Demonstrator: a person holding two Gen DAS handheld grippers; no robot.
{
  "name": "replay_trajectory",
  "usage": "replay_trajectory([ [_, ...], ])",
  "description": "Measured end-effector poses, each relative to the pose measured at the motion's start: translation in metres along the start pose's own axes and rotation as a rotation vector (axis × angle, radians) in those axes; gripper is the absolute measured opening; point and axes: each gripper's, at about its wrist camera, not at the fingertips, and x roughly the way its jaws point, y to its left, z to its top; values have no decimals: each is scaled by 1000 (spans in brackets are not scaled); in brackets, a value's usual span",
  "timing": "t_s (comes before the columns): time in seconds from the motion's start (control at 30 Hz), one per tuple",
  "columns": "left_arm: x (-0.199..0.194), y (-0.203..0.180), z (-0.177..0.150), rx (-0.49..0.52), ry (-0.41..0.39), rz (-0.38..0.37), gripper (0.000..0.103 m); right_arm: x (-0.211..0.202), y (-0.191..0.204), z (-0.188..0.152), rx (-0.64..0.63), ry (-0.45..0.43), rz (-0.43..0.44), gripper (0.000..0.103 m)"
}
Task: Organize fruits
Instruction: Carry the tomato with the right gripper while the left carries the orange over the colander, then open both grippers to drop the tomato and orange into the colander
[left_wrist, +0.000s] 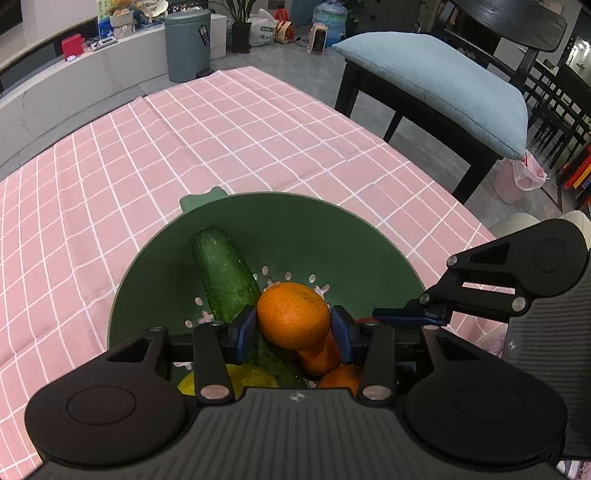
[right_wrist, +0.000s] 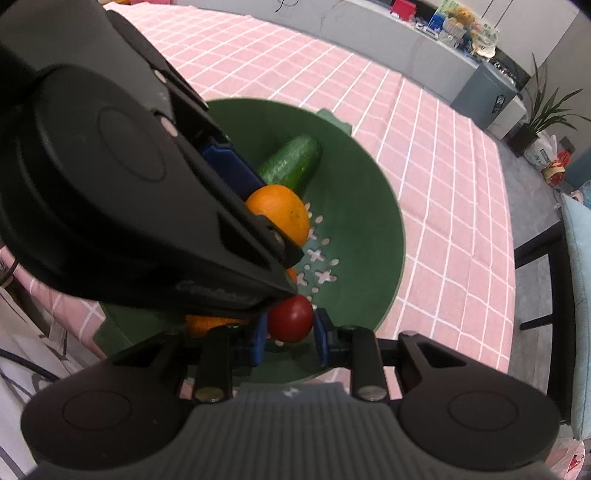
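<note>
— What's biggest out there?

— The table, under a pink checked cloth. It runs out well past both sets of jaws. On it sits a green colander, right under the two grippers.

— And in the colander?

— A cucumber, lying along the bowl ahead of the left jaws, its near end passing under them. Behind and below those jaws are more pieces: something yellow, and another orange fruit. I can't make out much more of them.

— What is the left gripper doing?

— Its blue pads are pressed on either side of an orange. The orange sits squarely between them, held above the colander floor.

— The right gripper?

— It comes in just beside the left one, over the near side of the bowl. Its jaws are nearly closed, and a small tomato is clamped between its pads. The tomato pokes out a little past the fingertips, over the drain holes.

— So both are carrying something?

— Yes. Orange in the left, tomato in the right, both over the colander. The left gripper's body crosses in front of the right one's view, hiding part of the bowl.

— Anything past the jaws, off the table?

— A chair with a blue cushion beyond the cloth's far edge, and a grey bin further off.
</note>
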Motion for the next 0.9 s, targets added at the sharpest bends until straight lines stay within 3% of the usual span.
replay_trajectory([
  [0.2,0,-4,-3,34,-3,6,51,0,1,2,-10,-1,-5,24],
  [0.47,-3,-1,-7,0,-11,-15,64,-3,2,0,1,-8,-12,28],
  [0.9,-34,-5,-17,-6,-64,9,67,-21,9,-2,38,-50,-35,53],
])
